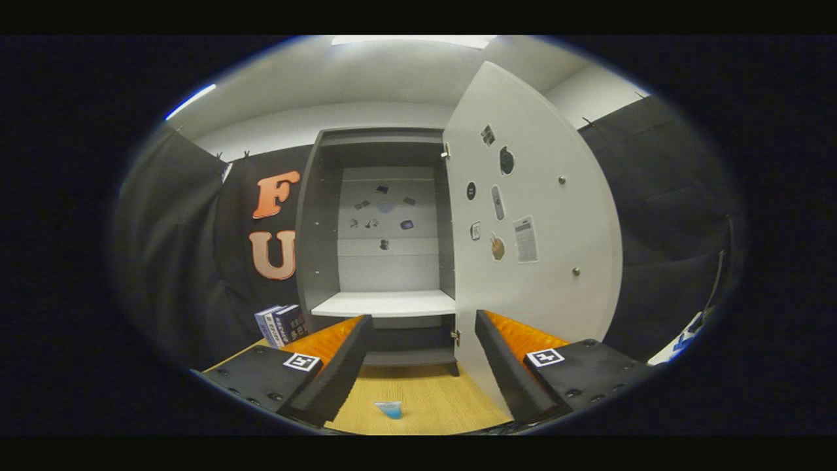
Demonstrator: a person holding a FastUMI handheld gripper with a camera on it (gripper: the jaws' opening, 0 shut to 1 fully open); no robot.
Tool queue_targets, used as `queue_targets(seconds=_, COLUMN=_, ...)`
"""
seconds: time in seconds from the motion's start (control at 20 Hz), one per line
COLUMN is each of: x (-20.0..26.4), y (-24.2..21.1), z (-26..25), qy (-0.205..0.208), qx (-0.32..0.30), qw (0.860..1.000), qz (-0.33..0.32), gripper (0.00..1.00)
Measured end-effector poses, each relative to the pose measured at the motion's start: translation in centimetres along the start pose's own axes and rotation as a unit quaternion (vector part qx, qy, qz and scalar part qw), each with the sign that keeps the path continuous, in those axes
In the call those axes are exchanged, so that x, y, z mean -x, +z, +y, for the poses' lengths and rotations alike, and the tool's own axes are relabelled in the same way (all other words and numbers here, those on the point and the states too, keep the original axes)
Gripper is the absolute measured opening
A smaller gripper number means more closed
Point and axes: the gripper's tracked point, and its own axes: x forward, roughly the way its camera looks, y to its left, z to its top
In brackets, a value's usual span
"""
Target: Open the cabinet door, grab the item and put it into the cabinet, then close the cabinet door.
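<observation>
A small blue item (390,409) with a pale top lies on the wooden counter (431,392), low in the gap between the two fingers and nearer the camera than their tips. It touches neither finger and sits slightly closer to the left one; what kind of thing it is cannot be made out at this size.

The gripper (424,325) is held with its fingers spread wide apart and nothing between them but bare counter and the item below. The fingers point toward the cabinet (314,216), which stands on the counter just ahead of them.

The cabinet door (556,216) is swung open to the right, its inner face turned toward the camera, its lower edge passing just beside the right finger. Several small stickers and a paper label sit on that face, along with two round screw heads. Inside, a white shelf (386,303) crosses the cabinet just beyond the fingertips, with a lower compartment beneath it. The back panel above the shelf carries a scatter of small dark stickers.

To the left of the cabinet, beyond the left finger, a couple of dark blue boxes (281,324) stand upright on the counter against the black cloth wall.
</observation>
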Motion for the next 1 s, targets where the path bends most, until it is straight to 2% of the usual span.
queue_targets(seconds=0.2, x=-0.5, y=-2.8, z=1.0, qy=0.013, qx=0.002, qw=1.000, qz=0.010, gripper=0.99)
queue_targets(seconds=0.55, x=-0.6, y=-9.6, z=4.4, qy=0.066, qx=-0.035, qw=0.995, qz=0.066, gripper=0.99)
queue_targets(seconds=1.0, x=-1.5, y=-15.9, z=5.1, qy=0.065, qx=-0.045, qw=0.993, qz=0.091, gripper=0.99)
